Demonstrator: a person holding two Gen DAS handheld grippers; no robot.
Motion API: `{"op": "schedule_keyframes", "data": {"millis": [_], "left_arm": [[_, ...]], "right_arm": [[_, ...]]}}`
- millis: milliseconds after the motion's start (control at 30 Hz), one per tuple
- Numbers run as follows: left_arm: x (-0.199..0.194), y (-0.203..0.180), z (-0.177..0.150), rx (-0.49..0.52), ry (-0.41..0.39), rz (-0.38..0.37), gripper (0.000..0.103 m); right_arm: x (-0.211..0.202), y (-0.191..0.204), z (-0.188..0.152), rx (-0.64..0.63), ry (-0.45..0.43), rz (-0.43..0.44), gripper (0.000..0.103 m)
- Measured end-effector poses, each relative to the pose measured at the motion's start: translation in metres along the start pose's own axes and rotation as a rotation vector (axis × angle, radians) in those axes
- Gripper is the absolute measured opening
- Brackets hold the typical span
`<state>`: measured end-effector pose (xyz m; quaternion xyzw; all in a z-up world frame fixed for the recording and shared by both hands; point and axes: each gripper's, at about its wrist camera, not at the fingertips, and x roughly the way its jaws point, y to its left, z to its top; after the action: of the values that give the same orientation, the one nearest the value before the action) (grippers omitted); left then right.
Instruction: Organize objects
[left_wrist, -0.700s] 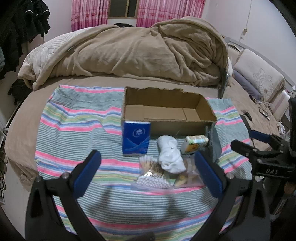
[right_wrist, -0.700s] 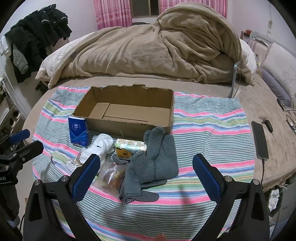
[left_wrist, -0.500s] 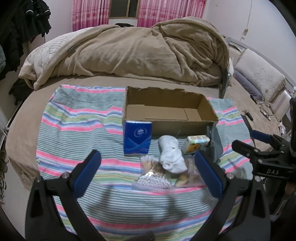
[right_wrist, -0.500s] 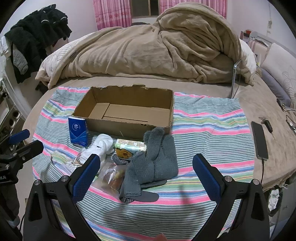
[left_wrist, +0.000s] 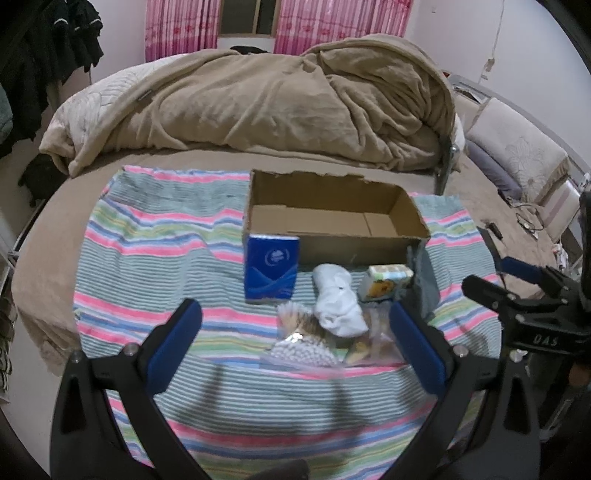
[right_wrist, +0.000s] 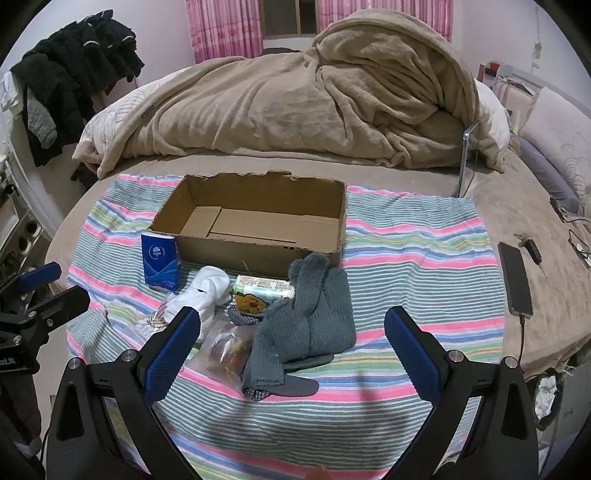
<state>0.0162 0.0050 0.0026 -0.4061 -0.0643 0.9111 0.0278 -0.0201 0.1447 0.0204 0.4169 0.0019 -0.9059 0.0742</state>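
An empty cardboard box (left_wrist: 334, 218) (right_wrist: 255, 225) sits open on a striped cloth. In front of it stand a blue tissue pack (left_wrist: 270, 272) (right_wrist: 160, 264), a white rolled sock (left_wrist: 338, 304) (right_wrist: 208, 286), a small printed pack (left_wrist: 386, 282) (right_wrist: 260, 291), a bag of cotton swabs (left_wrist: 301, 341), a clear snack bag (right_wrist: 229, 349) and grey knit gloves (right_wrist: 306, 317). My left gripper (left_wrist: 295, 347) is open and empty, above the cloth short of the items. My right gripper (right_wrist: 291, 349) is open and empty, over the gloves' near end.
The striped cloth (left_wrist: 155, 240) lies on a bed with a heaped brown blanket (left_wrist: 277, 107) behind the box. A phone on a cable (right_wrist: 515, 277) lies right of the cloth. Dark clothes (right_wrist: 74, 74) hang at the far left. Pillows (left_wrist: 517, 155) lie at the right.
Both grippers stay open and empty. The left wrist view has shifted slightly, so the items sit a little further right and higher; the right view is almost unchanged.
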Motion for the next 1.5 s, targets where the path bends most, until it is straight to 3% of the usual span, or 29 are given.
{"op": "schedule_keyframes", "data": {"millis": [167,867,1500], "left_arm": [[-0.004,-0.003,-0.001,0.025,-0.010,0.027,0.102],[-0.007,0.001,-0.001,-0.004,-0.014,-0.001,0.102],[0.029,0.008,0.005,-0.027,0.009,-0.012,0.102]], "right_arm": [[-0.004,0.000,-0.001,0.002,-0.006,0.000,0.102],[-0.006,0.000,-0.003,-0.001,-0.007,0.001,0.102],[0.024,-0.011,0.003,0.019,0.044,0.005,0.102]]}}
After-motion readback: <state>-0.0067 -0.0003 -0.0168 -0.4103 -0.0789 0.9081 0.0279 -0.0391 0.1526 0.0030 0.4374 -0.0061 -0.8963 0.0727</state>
